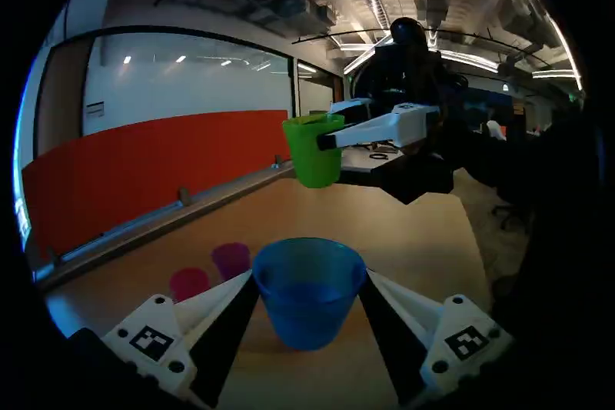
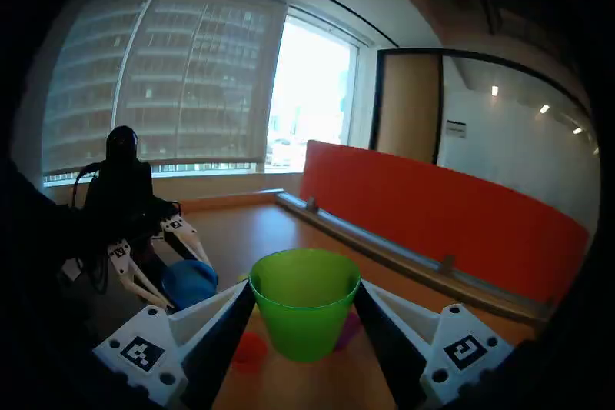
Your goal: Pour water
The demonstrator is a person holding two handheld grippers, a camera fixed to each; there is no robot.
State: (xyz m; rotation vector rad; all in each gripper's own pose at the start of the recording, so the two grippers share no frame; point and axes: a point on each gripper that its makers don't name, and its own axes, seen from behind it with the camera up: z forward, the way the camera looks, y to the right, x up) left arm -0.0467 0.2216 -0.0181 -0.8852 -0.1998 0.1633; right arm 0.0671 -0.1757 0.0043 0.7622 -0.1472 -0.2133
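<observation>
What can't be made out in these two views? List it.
- Water level in the green plastic cup: right gripper view, the inside looks evenly green.
- Contents of the translucent blue plastic cup: left gripper view, dim light and a tinted wall.
- Small pink cup and small purple cup: left gripper view, their lower parts are hidden behind a finger of the left tongs.

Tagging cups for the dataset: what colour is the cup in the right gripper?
It's a green cup, clearest in the right gripper view.
</observation>
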